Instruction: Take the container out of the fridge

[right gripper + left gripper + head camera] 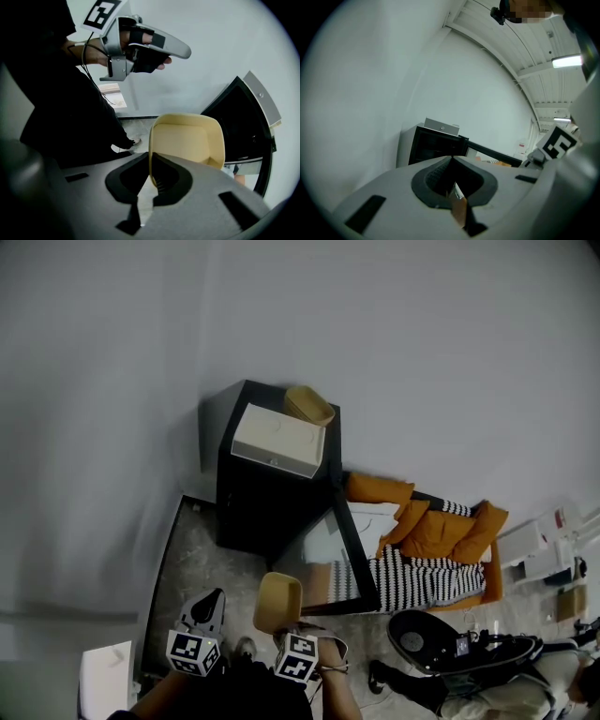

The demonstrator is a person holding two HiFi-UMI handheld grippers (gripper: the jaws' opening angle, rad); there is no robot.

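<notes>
- Head view: the black fridge (267, 507) stands at 12 o'clock with its door open. The tan container (278, 600) is out of it, at 6 o'clock, grasped by the right gripper (289, 632).
- Left gripper view: the left gripper (453, 161) looks clenched on nothing, though a brown sliver in its gap is unclear.
- Right gripper view: the jaws clamp the container's wall at 12 o'clock.

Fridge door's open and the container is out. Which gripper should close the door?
Left, probably. The right gripper is clamped on the rim of the pale yellow plastic container. The left gripper is shut on nothing, free to push the black fridge's glass door.
</notes>
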